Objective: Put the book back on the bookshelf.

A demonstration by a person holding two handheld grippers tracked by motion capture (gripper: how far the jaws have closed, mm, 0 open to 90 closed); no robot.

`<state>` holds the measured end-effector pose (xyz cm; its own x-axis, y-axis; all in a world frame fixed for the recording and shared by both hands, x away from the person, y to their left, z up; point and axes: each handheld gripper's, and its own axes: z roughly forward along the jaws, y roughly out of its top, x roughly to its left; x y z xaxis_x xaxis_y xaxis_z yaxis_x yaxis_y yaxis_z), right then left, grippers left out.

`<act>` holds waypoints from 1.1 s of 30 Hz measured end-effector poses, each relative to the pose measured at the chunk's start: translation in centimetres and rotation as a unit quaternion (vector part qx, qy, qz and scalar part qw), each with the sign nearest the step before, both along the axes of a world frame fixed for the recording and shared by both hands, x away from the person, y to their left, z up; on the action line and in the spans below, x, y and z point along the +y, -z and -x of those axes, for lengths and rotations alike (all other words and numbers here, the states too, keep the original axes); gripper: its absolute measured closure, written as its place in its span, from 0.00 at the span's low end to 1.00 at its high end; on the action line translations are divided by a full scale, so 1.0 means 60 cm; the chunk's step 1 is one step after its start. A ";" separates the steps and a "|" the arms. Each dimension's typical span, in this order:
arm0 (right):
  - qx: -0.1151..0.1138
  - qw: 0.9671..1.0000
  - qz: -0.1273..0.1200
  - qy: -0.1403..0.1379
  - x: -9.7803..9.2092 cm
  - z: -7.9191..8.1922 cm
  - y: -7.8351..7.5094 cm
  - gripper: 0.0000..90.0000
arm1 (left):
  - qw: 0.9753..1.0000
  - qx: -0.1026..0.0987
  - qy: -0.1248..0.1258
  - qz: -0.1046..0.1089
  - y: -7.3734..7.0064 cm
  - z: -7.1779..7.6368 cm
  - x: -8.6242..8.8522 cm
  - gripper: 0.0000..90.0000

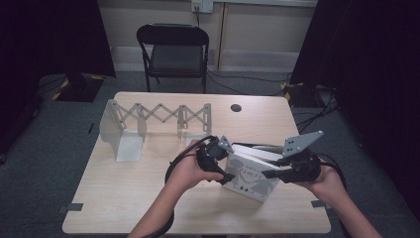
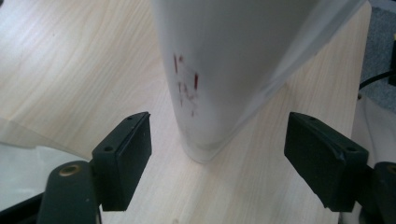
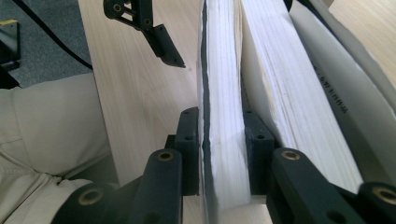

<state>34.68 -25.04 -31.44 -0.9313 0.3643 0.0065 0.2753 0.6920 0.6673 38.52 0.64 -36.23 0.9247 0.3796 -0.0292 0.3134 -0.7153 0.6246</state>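
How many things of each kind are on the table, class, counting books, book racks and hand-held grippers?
Books: 3, standing together; the front book, a second and a third behind it.
Expandable book racks: 1, the white rack.
Grippers: 2, the left gripper and the right gripper.
Total: 6.

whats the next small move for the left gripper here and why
Probably close the left gripper on the spine of the front book. Its jaws stand open on either side of that spine without touching it, while the right gripper already clamps the same book's page edge, other books leaning beside it.
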 end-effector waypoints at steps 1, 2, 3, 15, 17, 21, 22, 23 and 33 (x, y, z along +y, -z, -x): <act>0.001 1.000 -0.004 -0.001 -0.002 0.000 0.001 0.79 | 1.000 0.000 0.003 0.001 -0.001 0.000 -0.002 0.26; 0.001 1.000 -0.004 -0.001 -0.002 0.000 0.001 0.79 | 1.000 0.000 0.003 0.001 -0.001 0.000 -0.002 0.26; 0.003 1.000 -0.008 0.001 -0.003 0.000 0.001 0.78 | 1.000 -0.003 0.009 0.004 -0.002 -0.001 -0.006 0.26; -0.002 1.000 -0.008 0.011 -0.023 0.004 0.012 0.65 | 1.000 -0.009 0.024 -0.005 -0.010 -0.008 -0.033 0.28; -0.005 1.000 -0.009 0.013 -0.025 0.005 0.014 0.62 | 1.000 -0.008 0.021 -0.008 -0.013 -0.007 -0.035 0.29; -0.006 1.000 -0.017 0.018 -0.031 0.006 0.017 0.56 | 0.999 -0.014 0.026 -0.021 -0.016 -0.004 -0.037 0.32; -0.010 0.999 -0.019 0.027 -0.038 0.006 0.022 0.54 | 0.999 -0.015 0.025 -0.021 -0.016 -0.003 -0.038 0.33; -0.010 0.999 -0.017 0.031 -0.041 0.006 0.025 0.54 | 0.999 -0.018 0.026 -0.026 -0.018 -0.001 -0.037 0.34; -0.010 0.999 -0.026 0.045 -0.059 0.001 0.045 0.51 | 0.998 -0.015 0.043 -0.036 -0.034 0.008 -0.039 0.39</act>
<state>34.65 -28.59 -34.12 -0.8951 0.4458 0.0096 0.3212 0.6298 0.7072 38.04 -1.68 -34.21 0.9541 0.2984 0.0242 0.2300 -0.7824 0.5787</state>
